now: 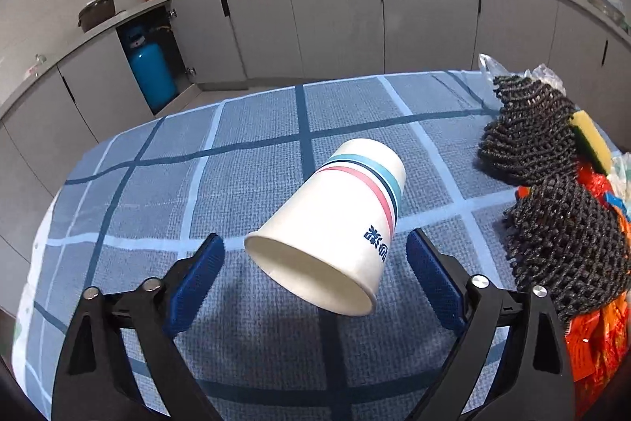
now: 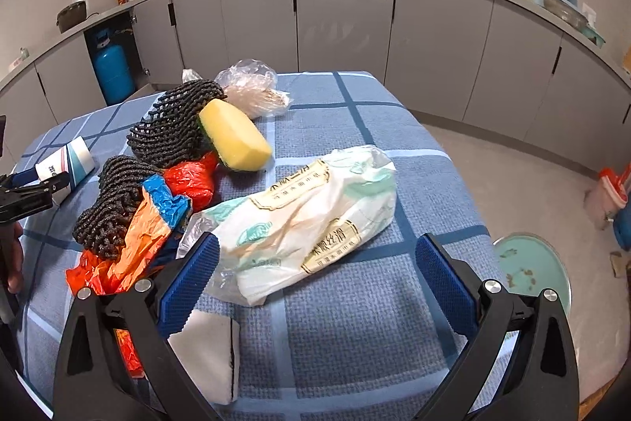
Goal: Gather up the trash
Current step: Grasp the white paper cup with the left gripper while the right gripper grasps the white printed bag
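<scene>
The left tongs [image 1: 315, 263] were spread wide on either side of the white paper cup with pink and teal stripes [image 1: 335, 223], which lay on its side on the blue checked cloth of the counter [image 1: 252, 129], mouth toward the camera, likely lined up for a squeeze. The right tongs [image 2: 317, 275] were likewise spread, holding nothing, facing the crumpled white plastic wrapper with printed labels [image 2: 307, 219]. Black foam netting [image 2: 173, 129] and a yellow sponge [image 2: 232, 137] lay heaped nearby, uncollected.

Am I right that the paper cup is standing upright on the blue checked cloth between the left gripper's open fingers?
Not quite. The paper cup lies on its side, its open mouth turned toward the camera, as the left wrist view shows. The rest holds: it rests on the blue checked cloth between the open fingers of the left gripper.
</scene>
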Motion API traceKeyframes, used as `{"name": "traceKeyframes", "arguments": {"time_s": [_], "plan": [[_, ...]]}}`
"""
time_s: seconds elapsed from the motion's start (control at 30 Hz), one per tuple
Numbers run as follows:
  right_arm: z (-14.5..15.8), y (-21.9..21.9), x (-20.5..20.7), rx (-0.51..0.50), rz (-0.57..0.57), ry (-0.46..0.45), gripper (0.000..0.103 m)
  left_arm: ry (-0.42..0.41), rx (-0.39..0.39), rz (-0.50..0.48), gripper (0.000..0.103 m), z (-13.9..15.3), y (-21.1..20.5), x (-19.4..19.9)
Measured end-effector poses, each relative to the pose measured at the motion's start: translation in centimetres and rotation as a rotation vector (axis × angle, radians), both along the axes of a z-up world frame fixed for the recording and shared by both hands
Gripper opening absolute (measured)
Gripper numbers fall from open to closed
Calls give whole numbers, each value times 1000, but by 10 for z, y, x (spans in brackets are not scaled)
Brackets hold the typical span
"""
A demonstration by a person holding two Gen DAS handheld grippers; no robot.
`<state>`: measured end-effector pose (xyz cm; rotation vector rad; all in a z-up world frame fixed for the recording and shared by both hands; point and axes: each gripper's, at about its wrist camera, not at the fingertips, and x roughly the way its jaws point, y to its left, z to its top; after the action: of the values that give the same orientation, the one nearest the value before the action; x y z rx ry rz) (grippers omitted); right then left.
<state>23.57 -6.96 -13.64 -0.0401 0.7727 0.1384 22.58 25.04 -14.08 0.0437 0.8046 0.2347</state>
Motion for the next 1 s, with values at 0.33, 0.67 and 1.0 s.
{"name": "traceKeyframes", "arguments": {"time_s": [0.33, 0.67, 1.0], "plan": [[-1, 4, 12, 29, -39, 17, 98, -23, 38, 47, 71, 8, -15, -9], [-14, -6, 35, 153, -97, 111, 97, -99, 100, 117, 71, 34, -30, -27], [-23, -4, 43, 233, -22, 148, 28, -135, 108, 59, 71, 49, -65, -33]]}}
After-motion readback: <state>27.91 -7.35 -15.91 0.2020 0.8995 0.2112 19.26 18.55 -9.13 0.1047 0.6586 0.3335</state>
